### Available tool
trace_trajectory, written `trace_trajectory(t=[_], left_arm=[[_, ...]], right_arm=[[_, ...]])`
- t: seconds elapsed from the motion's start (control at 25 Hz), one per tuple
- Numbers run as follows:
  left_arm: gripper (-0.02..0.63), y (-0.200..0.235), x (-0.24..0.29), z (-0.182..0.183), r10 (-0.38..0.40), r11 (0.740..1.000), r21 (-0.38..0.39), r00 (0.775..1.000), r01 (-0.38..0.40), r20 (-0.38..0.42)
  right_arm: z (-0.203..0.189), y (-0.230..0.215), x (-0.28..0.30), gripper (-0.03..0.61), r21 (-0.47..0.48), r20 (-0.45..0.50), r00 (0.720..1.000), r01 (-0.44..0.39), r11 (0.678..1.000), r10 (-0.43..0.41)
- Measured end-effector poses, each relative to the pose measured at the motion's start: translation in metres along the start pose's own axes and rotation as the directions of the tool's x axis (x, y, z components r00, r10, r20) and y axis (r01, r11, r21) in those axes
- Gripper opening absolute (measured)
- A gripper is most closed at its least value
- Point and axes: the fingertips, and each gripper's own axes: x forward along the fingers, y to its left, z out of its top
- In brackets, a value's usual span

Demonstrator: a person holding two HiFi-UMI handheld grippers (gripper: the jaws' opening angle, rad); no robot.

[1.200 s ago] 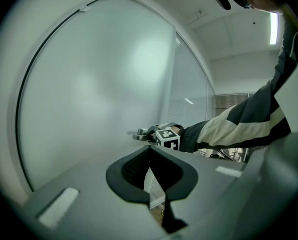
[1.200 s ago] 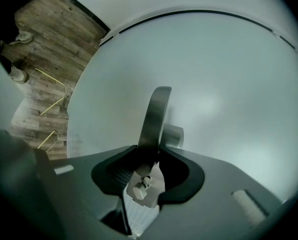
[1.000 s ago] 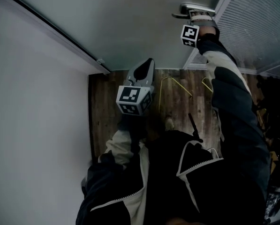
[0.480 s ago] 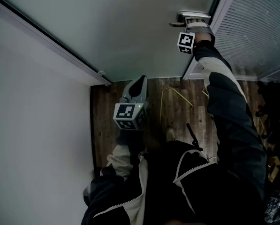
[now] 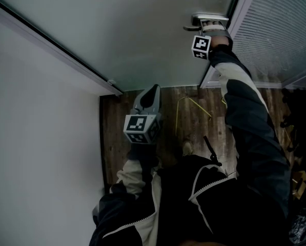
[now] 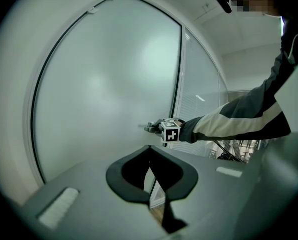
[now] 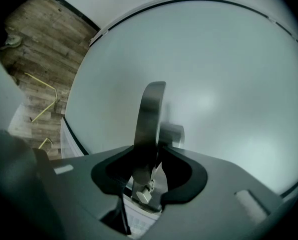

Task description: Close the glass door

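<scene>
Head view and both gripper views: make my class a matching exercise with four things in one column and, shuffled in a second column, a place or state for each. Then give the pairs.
Things
1. right gripper
2. left gripper
3. door handle
4. slatted blind

Places and states
A. jaws together, holding nothing
B. metal lever on the glass door
C. right of the door's edge in the head view
D. closed on the handle

Pairs: 1-D, 2-A, 3-B, 4-C

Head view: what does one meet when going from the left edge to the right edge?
White wall → left gripper → right gripper, closed on the door handle → slatted blinds.
</scene>
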Motion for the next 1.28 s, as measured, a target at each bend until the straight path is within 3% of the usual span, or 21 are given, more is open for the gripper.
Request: trace_trajectory(t=[0.12,0.2,0.24,0.28,0.32,0.4,0.44,0.52,0.56,0.6,0.84,0.88,0.96,1.28], left_arm=[[0.002,0.001,-0.002,-0.005,-0.007,1.000,-0.003,1.000,0.007,-0.001],[0.002,0.005,0.000,-0.005,-0.008,1.000,-0.006,1.000,0.008,0.002],[0.002,0.007,0.001,-0.004,-0.009,1.000,-0.006,1.000,0.009,0.004],[0.002,0.009,0.003,-0.001,-0.010,1.000,-0.006,1.000,0.010,0.007],[0.002,0.009,0.005,0.002,-0.012,1.000,-0.004,1.000,0.012,0.012],[0.002,0.007,0.011,0.011,-0.021,1.000,0.013,0.999,0.020,0.032],[0.002,0.006,0.015,0.015,-0.027,0.999,0.023,0.999,0.026,0.039],[0.002,0.004,0.022,0.021,-0.045,0.999,0.031,0.998,0.043,0.039],[0.002,0.003,0.027,0.024,-0.055,0.998,0.033,0.998,0.054,0.039],[0.002,0.002,0.032,0.027,-0.067,0.997,0.040,0.997,0.065,0.040],[0.002,-0.021,0.043,0.022,-0.127,0.991,0.055,0.991,0.126,0.029],[0.002,-0.026,0.043,0.021,-0.137,0.989,0.054,0.990,0.135,0.028],[0.002,-0.037,0.044,0.021,-0.159,0.986,0.052,0.987,0.158,0.026],[0.002,-0.053,0.040,0.019,-0.197,0.978,0.073,0.980,0.196,0.007]], right_arm=[[0.001,0.009,-0.007,0.217,0.090,0.025,0.999,-0.050,0.995,0.048],[0.003,0.011,-0.022,0.224,0.220,0.064,0.997,-0.065,0.973,0.052],[0.003,0.011,-0.035,0.224,0.317,0.093,0.995,-0.072,0.946,0.045],[0.004,0.011,-0.051,0.203,0.432,0.133,0.991,-0.088,0.898,0.034],[0.004,0.013,-0.071,0.169,0.551,0.181,0.983,-0.120,0.826,0.022],[0.005,0.021,-0.118,0.080,0.740,0.281,0.960,-0.217,0.637,0.001],[0.005,0.025,-0.143,0.021,0.801,0.327,0.945,-0.268,0.535,-0.015],[0.007,0.032,-0.189,0.005,0.871,0.395,0.917,-0.352,0.342,-0.061],[0.007,0.034,-0.209,0.005,0.888,0.412,0.907,-0.378,0.262,-0.088],[0.005,0.035,-0.226,0.005,0.899,0.416,0.902,-0.390,0.199,-0.111],[-0.013,0.054,-0.301,0.003,0.916,0.379,0.906,-0.397,-0.066,-0.189],[-0.015,0.056,-0.311,0.003,0.913,0.374,0.907,-0.397,-0.097,-0.194],[-0.020,0.060,-0.323,0.002,0.915,0.358,0.914,-0.384,-0.122,-0.191],[-0.028,0.074,-0.327,0.002,0.934,0.305,0.940,-0.327,-0.144,-0.154]])
